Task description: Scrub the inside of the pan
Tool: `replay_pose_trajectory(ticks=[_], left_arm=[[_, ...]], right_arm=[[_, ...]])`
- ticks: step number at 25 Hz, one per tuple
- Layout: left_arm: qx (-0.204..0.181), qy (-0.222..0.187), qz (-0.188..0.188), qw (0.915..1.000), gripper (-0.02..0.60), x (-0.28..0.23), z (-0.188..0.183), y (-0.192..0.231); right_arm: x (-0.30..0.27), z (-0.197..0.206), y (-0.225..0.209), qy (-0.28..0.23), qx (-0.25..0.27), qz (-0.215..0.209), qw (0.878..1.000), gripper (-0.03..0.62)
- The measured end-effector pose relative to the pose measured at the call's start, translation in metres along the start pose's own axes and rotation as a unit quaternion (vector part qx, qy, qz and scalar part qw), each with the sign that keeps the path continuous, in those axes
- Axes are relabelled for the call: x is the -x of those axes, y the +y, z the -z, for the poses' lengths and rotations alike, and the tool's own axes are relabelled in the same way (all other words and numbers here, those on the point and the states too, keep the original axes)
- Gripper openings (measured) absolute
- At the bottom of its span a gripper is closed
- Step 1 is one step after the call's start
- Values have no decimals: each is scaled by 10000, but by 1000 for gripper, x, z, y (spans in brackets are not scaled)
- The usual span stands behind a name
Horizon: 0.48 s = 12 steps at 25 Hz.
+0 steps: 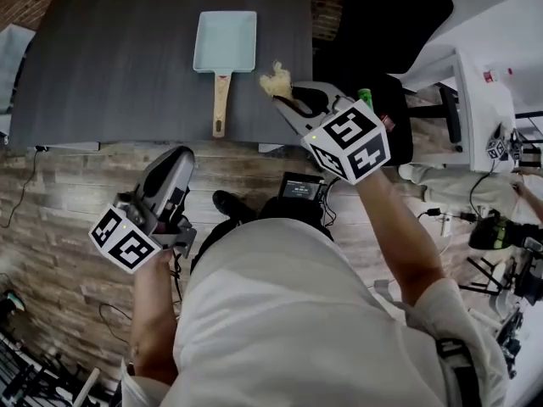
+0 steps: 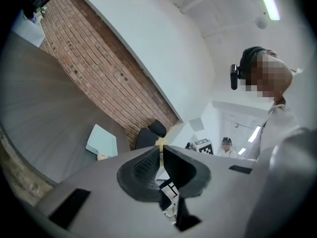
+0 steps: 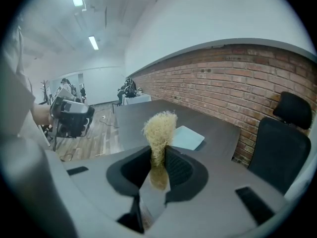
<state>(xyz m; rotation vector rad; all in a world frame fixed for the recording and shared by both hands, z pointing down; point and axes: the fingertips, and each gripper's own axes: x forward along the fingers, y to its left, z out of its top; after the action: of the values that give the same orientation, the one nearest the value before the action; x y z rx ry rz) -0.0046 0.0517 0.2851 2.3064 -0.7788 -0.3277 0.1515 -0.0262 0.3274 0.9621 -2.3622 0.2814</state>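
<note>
A pale blue rectangular pan (image 1: 225,39) with a wooden handle (image 1: 221,102) lies on the dark grey table (image 1: 110,66), handle towards me. My right gripper (image 1: 284,94) hovers at the table's near right corner, shut on a straw-coloured fibre scrubber (image 1: 276,80). In the right gripper view the scrubber (image 3: 159,129) sticks up between the pads, with the pan (image 3: 187,138) behind it. My left gripper (image 1: 176,161) is over the wooden floor, short of the table edge. In the left gripper view its jaws (image 2: 161,150) are shut with nothing between them, and the pan (image 2: 102,141) lies far ahead.
A black office chair (image 3: 278,143) stands by the brick wall (image 3: 233,83) at the table's right end. White desks (image 1: 484,66) with gear and another person are at the right. Cables and a black device (image 1: 302,189) lie on the floor below me.
</note>
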Motion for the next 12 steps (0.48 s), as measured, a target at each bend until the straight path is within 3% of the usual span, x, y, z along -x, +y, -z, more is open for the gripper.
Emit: replay_pose_trajectory(ticks=[5, 12], left_arm=[[-113, -183, -181, 9996, 31, 2, 10, -38], [-157, -360, -474, 9981, 31, -7, 54, -97]], right_arm=[[37, 4, 9, -278, -204, -257, 9991, 84], [110, 41, 14, -697, -171, -543, 9959, 84]])
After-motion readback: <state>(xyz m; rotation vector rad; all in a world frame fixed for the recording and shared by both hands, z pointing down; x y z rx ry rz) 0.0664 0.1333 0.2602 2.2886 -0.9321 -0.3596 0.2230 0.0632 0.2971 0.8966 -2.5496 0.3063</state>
